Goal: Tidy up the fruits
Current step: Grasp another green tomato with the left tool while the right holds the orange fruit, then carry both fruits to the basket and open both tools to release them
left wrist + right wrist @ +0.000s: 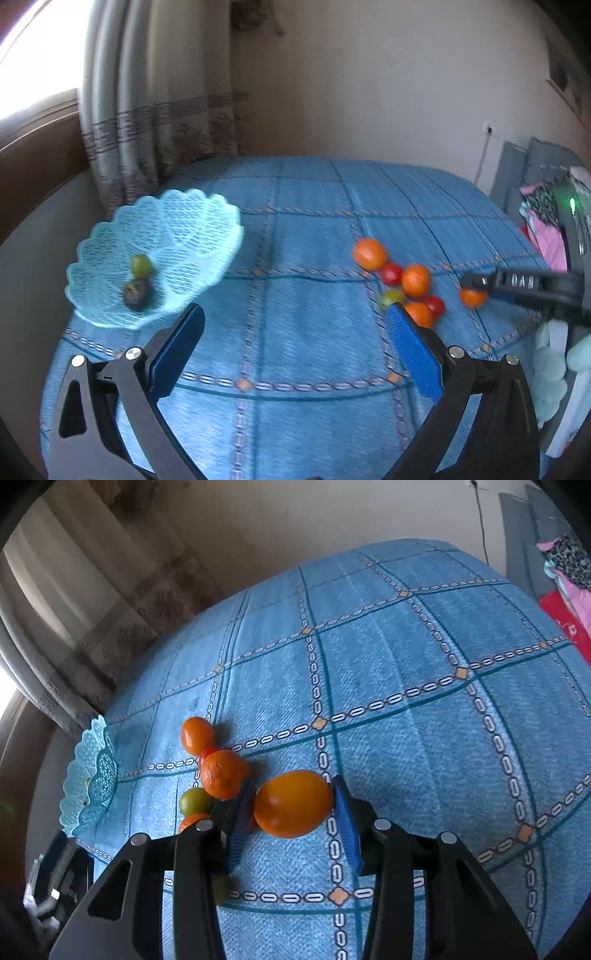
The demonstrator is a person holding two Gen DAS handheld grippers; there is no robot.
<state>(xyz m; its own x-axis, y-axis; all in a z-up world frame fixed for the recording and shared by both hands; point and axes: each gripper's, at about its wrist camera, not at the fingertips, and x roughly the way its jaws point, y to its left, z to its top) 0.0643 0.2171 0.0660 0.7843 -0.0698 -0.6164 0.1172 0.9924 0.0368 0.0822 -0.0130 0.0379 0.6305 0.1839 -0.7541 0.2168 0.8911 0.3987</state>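
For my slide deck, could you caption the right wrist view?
Right gripper closed on an orange kumquat-like fruit above the blue checked tablecloth.

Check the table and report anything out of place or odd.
The blue basket holds only a green grape and a dark fruit. The remaining fruits lie loose on the tablecloth, one orange one between the right gripper fingers.
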